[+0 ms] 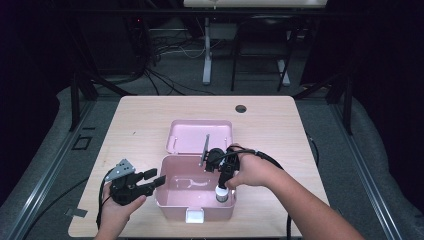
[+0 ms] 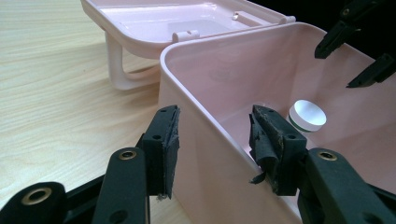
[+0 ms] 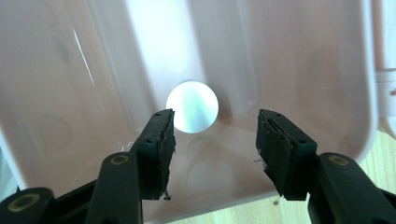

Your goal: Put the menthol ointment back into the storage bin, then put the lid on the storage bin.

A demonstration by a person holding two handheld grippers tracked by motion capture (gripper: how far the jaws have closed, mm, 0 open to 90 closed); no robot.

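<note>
A pale pink plastic box (image 1: 172, 200) sits open on the light wooden table (image 1: 140, 120), its lid (image 1: 197, 136) laid flat behind it. Inside, near the front right corner, a small bottle with a round white cap (image 1: 221, 193) stands upright. The right gripper (image 1: 223, 172) hangs directly above it, pointing down, jaws spread wide and holding nothing. The left gripper (image 1: 152, 181) straddles the box's left wall, one pad (image 2: 168, 140) outside, the other inside, jaws open and not pressing.

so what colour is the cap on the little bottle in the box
White, with a green band under it; the cap shows best in the left gripper view.
</note>
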